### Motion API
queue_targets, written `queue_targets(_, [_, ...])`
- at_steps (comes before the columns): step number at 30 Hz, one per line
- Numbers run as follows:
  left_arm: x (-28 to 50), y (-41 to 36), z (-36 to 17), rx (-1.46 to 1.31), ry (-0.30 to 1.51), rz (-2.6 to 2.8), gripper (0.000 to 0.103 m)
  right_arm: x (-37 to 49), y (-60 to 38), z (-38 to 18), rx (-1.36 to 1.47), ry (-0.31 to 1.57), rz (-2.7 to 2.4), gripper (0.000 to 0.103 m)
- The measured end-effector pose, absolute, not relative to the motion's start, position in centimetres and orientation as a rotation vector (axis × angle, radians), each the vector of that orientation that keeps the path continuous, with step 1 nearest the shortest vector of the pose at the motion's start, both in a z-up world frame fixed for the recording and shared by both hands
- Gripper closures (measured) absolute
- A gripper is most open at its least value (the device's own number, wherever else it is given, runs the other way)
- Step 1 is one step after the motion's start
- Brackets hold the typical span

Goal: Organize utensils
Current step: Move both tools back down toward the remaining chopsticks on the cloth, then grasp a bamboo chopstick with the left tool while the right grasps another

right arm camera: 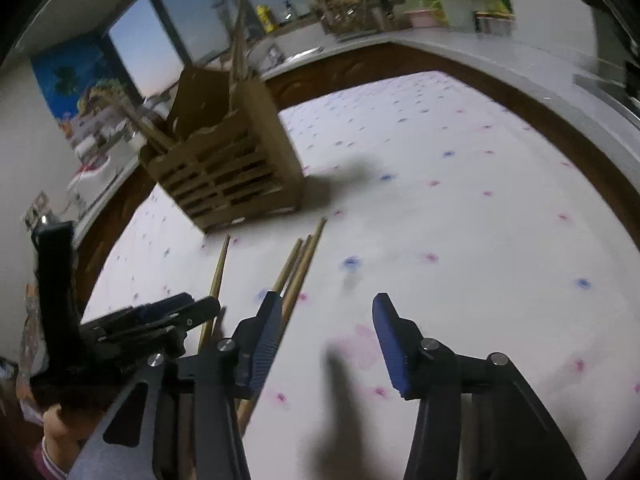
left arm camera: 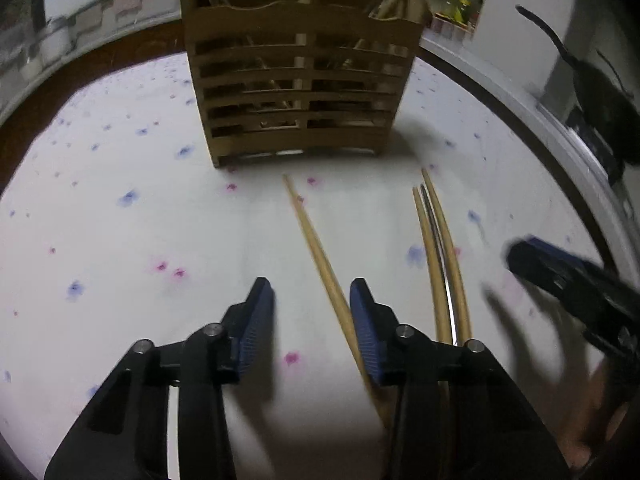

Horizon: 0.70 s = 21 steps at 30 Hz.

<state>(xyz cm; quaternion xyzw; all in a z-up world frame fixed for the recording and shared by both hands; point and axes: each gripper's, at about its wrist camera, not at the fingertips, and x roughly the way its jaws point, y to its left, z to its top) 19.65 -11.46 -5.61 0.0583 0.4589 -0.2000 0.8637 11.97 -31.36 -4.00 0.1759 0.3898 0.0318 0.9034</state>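
A slatted wooden utensil holder (left arm camera: pixel 300 80) stands on the flowered tablecloth with sticks standing in it; it also shows in the right wrist view (right arm camera: pixel 236 164). A single wooden chopstick (left arm camera: pixel 320 256) lies in front of it, running under the right finger of my left gripper (left arm camera: pixel 312 292), which is open and empty just above the cloth. A pair of chopsticks with a metal utensil between them (left arm camera: pixel 440 260) lies further right. My right gripper (right arm camera: pixel 324 312) is open and empty; the chopsticks (right arm camera: pixel 298 276) lie by its left finger.
The white tablecloth (left arm camera: pixel 120 240) covers a dark wooden table. A counter with bottles and boxes (right arm camera: pixel 360 12) runs behind. The right gripper shows blurred at the right edge of the left wrist view (left arm camera: pixel 572 284). The left gripper shows at the left of the right wrist view (right arm camera: pixel 132 328).
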Motion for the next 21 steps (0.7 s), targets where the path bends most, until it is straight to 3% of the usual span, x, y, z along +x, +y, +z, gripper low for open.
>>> queue_targets(2, [18.8,-10.6,-5.5,0.131,0.965,-0.433,0.075,13.0,-30.2,-4.4,0.334,0.836,0.098,0.061])
queue_targets(5, [17.8,-8.7,-5.3,0.127,0.972,-0.455,0.081,14.6,-28.4,-5.4,0.278,0.893,0.128,0.078])
queue_targets(9, [17.1,-6.2,-5.1,0.083,0.977,-0.489,0.081,15.7,-27.2,-5.9,0.211,0.909,0.119,0.082])
queue_targets(11, [17.0,-5.4,-5.1,0.069,0.976,-0.491,0.081,15.7,-27.0,-5.9,0.21,0.912,0.132,0.089])
queue_targets(21, [17.7,-4.0,-4.6,0.024,0.966,-0.428,0.074,12.3,-28.2,-5.7,0.143,0.944,0.161,0.093])
